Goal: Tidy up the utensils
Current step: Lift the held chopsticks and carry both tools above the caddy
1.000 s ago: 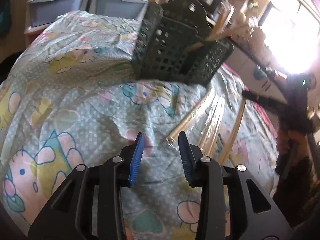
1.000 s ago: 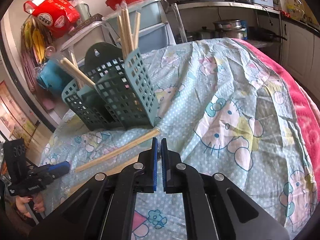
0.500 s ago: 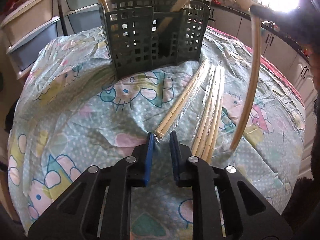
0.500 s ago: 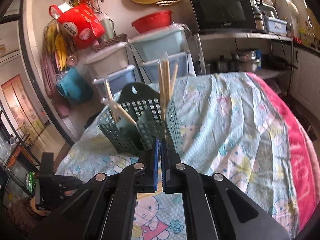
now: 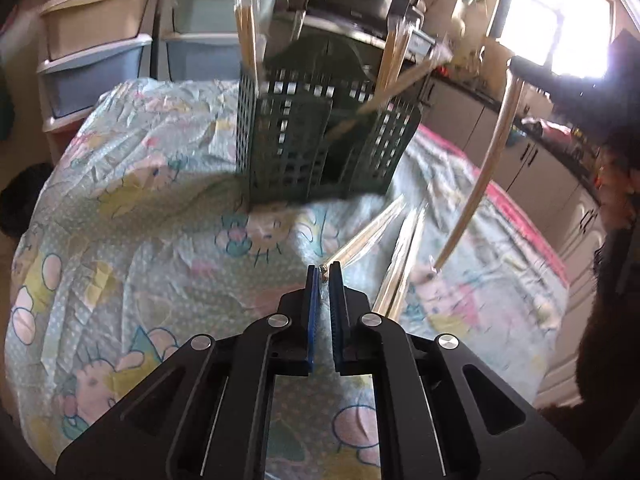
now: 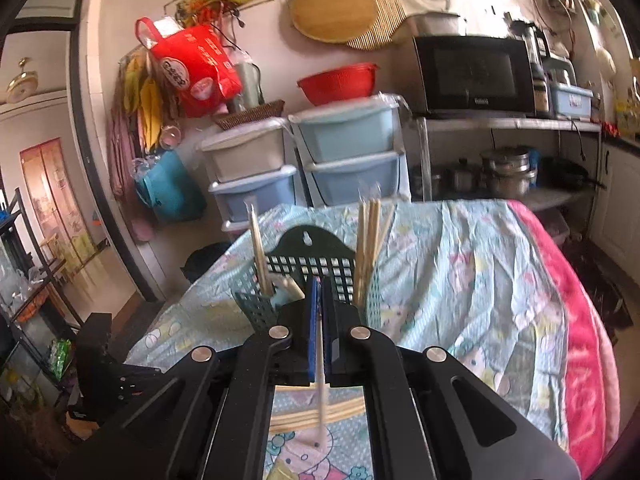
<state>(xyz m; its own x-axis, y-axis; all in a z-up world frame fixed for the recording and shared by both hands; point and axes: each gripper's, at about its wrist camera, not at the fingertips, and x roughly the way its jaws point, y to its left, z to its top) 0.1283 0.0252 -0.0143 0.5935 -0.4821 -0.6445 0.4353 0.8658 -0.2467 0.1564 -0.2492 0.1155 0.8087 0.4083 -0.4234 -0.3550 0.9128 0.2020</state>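
A dark green slotted caddy (image 5: 320, 148) stands on the cartoon-print tablecloth (image 5: 140, 208) with chopsticks (image 5: 248, 36) upright in its side pockets. In the left wrist view my left gripper (image 5: 325, 274) is closing, its pads pinching the near tip of a wrapped chopstick pair (image 5: 368, 232) that slants away toward the caddy. My right gripper (image 6: 319, 286) is shut on a long pale chopstick (image 6: 320, 396) that hangs down below its fingers, in front of the caddy (image 6: 308, 254). In the left view that chopstick (image 5: 480, 176) dangles at the right above the cloth.
More wrapped chopsticks (image 5: 404, 268) lie on the cloth to the right of the left gripper. Stacked plastic drawers (image 6: 348, 148) and a microwave (image 6: 476, 74) stand behind the table. A pink blanket edge (image 6: 584, 344) runs along the table's right side.
The left gripper's jaws went from wide apart to pinched on the chopstick pair's tip and rose a little. The right gripper climbed with its chopstick, now level with the caddy's top.
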